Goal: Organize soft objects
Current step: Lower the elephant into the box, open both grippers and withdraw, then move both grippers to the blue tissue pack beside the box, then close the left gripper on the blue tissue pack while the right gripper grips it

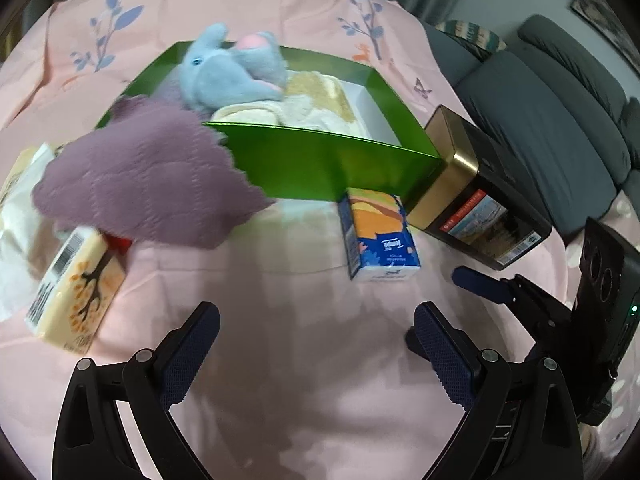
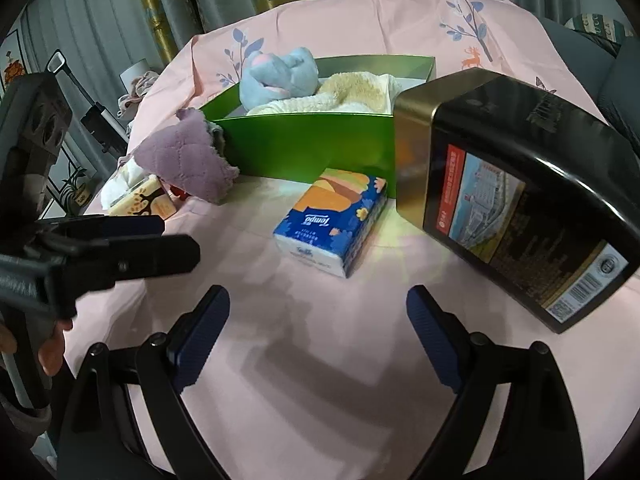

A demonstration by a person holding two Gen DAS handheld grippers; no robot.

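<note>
The blue tissue pack (image 2: 332, 226) lies flat on the pink cloth (image 2: 304, 360), just in front of the green box (image 2: 312, 148) and beside the black tin (image 2: 516, 208); whether it touches either cannot be told. The box already holds a plush elephant (image 2: 280, 76) and a cream towel (image 2: 360, 92). A purple cloth (image 1: 148, 176) hangs over the box's left corner, half in and half out, and a yellow tissue pack (image 1: 76, 284) lies below it with a white tissue (image 1: 20, 236) beside it.

The tissue pack is judged the likely next thing to be picked up, since it sits straight ahead of the right gripper (image 2: 318, 308). It is best taken across its narrow sides, with the pads (image 2: 208, 320) set low so that the soft wrapper is pinched evenly and not crushed at one corner. Care is needed near the tin, which stands close on the right and could be knocked. The pack is then to be lifted clear of the box's front wall before being lowered inside.

The right gripper is angled downward toward the cloth, its jaws spread wide and nothing held between them. The left gripper (image 1: 316, 328) is likewise tilted down, released and empty, and is seen alongside at the left in the right wrist view, with part of a hand (image 2: 48, 344) behind it.
</note>
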